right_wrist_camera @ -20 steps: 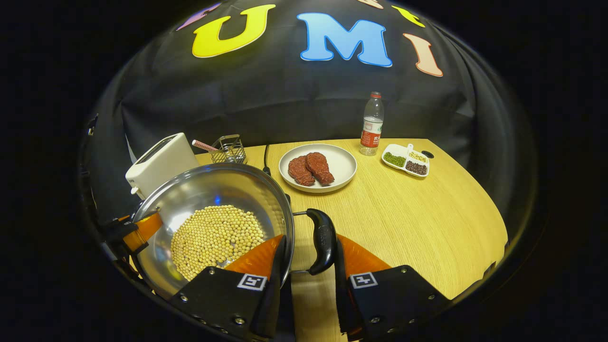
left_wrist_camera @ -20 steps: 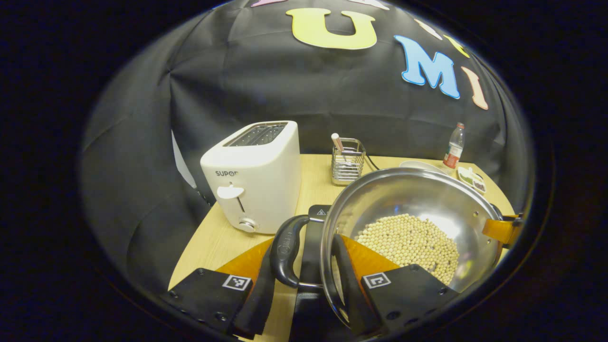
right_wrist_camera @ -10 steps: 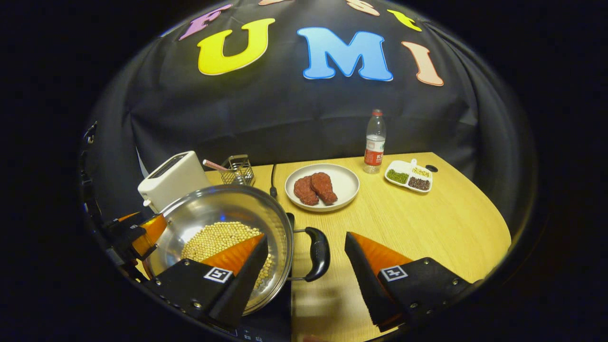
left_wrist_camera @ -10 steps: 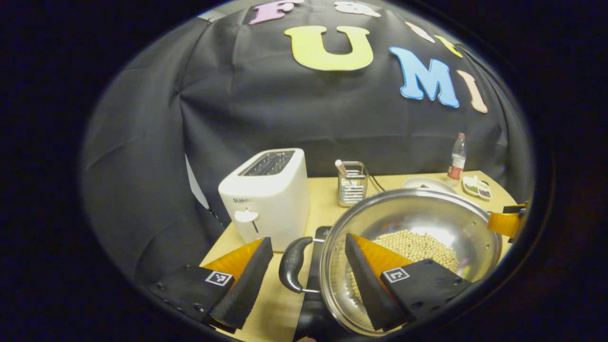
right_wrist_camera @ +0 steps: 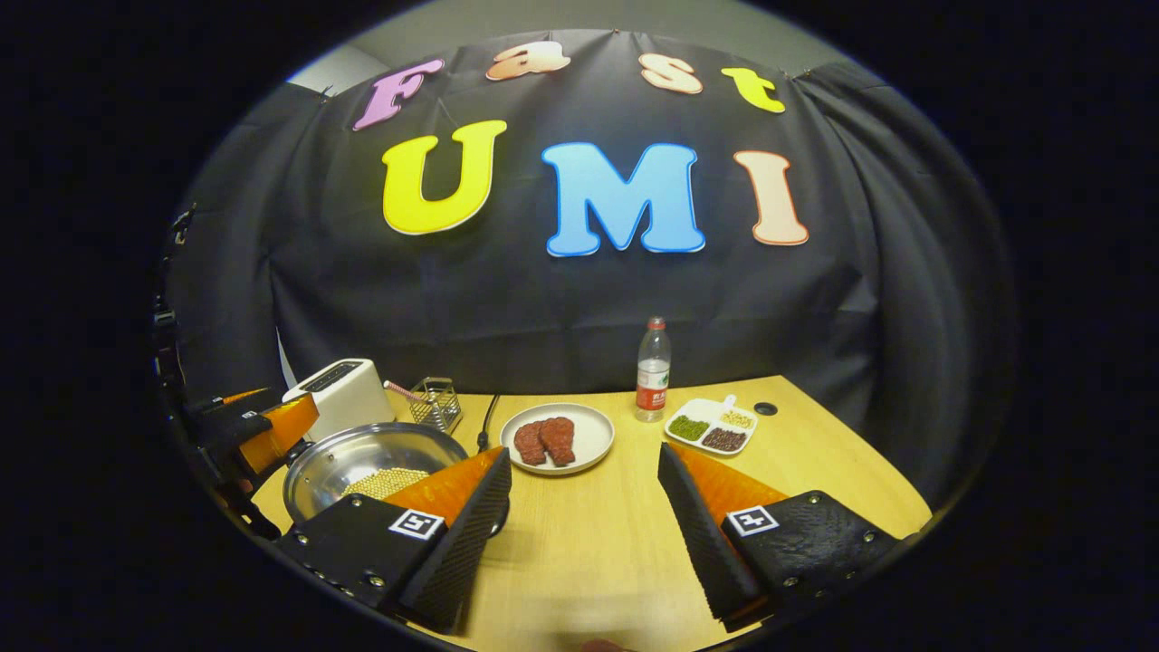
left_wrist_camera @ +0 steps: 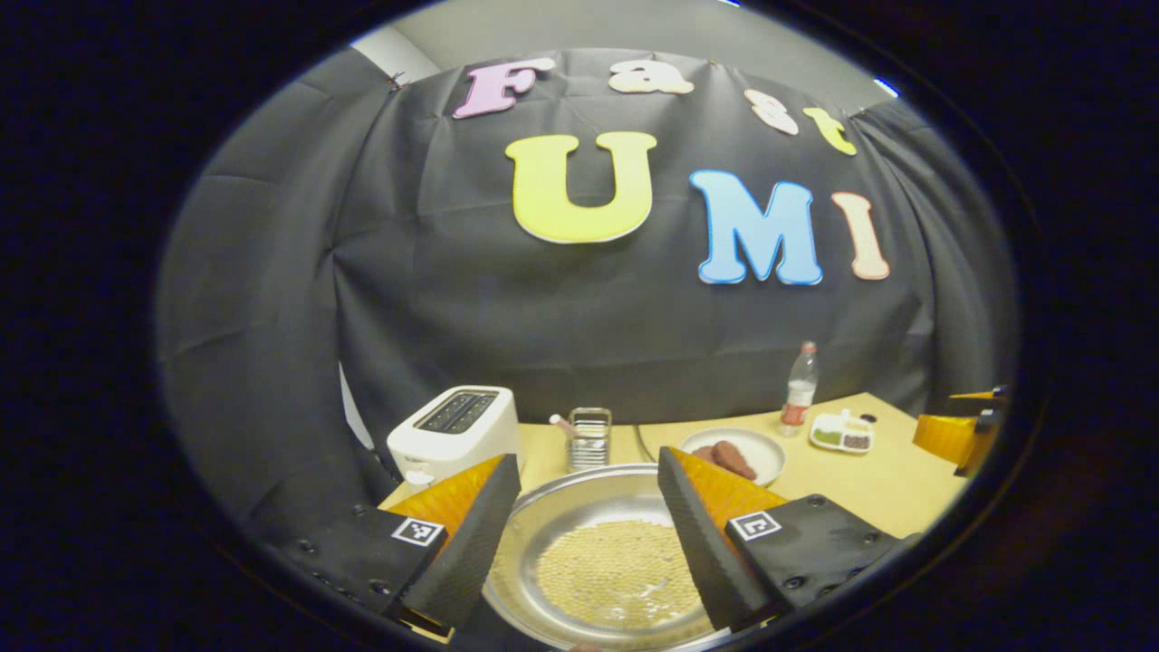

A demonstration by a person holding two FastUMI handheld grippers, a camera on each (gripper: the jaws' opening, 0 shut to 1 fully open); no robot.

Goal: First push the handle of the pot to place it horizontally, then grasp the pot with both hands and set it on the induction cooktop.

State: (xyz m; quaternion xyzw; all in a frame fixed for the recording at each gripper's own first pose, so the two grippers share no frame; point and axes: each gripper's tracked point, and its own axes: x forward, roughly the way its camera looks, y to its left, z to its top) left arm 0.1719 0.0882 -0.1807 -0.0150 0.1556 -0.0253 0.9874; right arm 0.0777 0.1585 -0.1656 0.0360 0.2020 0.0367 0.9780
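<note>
left gripper (left_wrist_camera: 589, 534): fingers spread, nothing held, seen above pot (left_wrist_camera: 543, 516) | right gripper (right_wrist_camera: 584, 525): fingers spread, nothing held | pot of soybeans (right_wrist_camera: 385, 482): seen on table (right_wrist_camera: 815, 462) beside toaster (right_wrist_camera: 349, 394)

you're seeing silver pot (right_wrist_camera: 337, 460) holding pale yellow beans (left_wrist_camera: 616, 572) | white toaster (right_wrist_camera: 346, 393) | white plate (right_wrist_camera: 589, 436) carrying red-brown meat (right_wrist_camera: 544, 440) | clear bottle (right_wrist_camera: 652, 371) showing red label | white divided dish (right_wrist_camera: 713, 427) holding green, dark, yellow bits | light wood-grain table (right_wrist_camera: 598, 552)
</note>
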